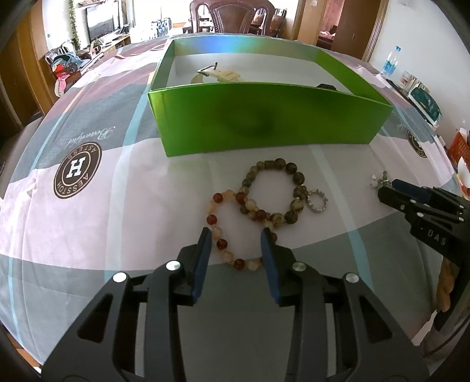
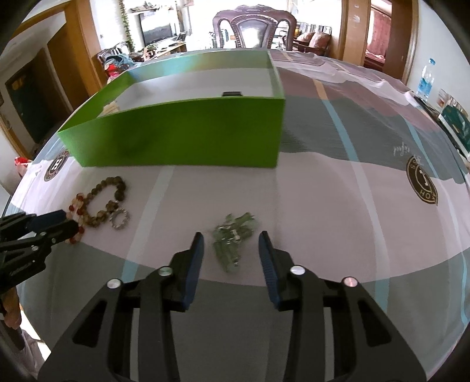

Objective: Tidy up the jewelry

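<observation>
A green box [image 1: 264, 117] stands on the table and holds a pale bracelet [image 1: 217, 73] and a dark item [image 1: 326, 86]. In front of it lie a red and amber bead bracelet [image 1: 223, 217], a brown bead bracelet [image 1: 279, 191] overlapping it, and a small silver ring [image 1: 317, 201]. My left gripper [image 1: 236, 235] is open, its fingers on either side of the red and amber bracelet. My right gripper [image 2: 230, 238] is open around a green and silver jewelry piece [image 2: 233, 238]. The box [image 2: 182, 132] and bracelets [image 2: 100, 202] also show in the right wrist view.
The table wears a pink, grey and blue patterned cloth [image 1: 88, 205]. A wooden chair [image 2: 254, 26] stands behind the table. A water bottle [image 1: 390, 63] and boxes [image 1: 424, 100] sit at the right edge.
</observation>
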`<act>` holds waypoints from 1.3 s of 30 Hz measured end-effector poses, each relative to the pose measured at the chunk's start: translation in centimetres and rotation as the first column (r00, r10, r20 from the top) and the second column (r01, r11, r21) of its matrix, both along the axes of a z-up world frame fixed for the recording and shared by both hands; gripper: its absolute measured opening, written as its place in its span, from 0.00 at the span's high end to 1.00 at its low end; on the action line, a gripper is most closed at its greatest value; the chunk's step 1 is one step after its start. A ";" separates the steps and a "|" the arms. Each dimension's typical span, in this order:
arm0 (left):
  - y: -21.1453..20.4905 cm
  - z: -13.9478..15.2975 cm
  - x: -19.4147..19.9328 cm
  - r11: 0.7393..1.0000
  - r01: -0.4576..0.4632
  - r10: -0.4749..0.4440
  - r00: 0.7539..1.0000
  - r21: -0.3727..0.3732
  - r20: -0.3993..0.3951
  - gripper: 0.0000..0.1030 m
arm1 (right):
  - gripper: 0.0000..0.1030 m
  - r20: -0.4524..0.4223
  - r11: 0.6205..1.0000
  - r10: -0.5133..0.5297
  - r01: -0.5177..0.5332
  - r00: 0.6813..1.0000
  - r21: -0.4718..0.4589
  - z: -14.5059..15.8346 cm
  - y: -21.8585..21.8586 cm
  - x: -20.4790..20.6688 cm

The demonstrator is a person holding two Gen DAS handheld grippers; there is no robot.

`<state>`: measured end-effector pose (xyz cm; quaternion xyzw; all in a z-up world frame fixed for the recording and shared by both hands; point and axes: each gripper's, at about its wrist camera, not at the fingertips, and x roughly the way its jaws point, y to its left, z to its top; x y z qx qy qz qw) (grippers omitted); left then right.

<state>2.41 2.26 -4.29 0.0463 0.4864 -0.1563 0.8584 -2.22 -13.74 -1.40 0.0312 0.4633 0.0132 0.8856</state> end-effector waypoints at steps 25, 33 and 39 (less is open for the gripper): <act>-1.0 0.0 -1.4 1.000 -0.011 0.011 1.000 0.009 0.015 0.67 | 0.74 0.014 0.995 0.097 -0.097 0.995 0.009 0.4 3.1 -1.2; -1.3 -0.2 -2.3 0.998 -0.044 0.041 0.998 0.050 0.056 0.65 | 0.74 0.014 0.993 0.117 -0.117 0.993 -0.014 0.2 3.3 -0.7; -1.3 -0.2 -2.3 0.998 -0.043 0.040 0.998 0.049 0.057 0.63 | 0.73 0.004 0.993 0.120 -0.120 0.993 -0.022 -0.2 3.8 -0.8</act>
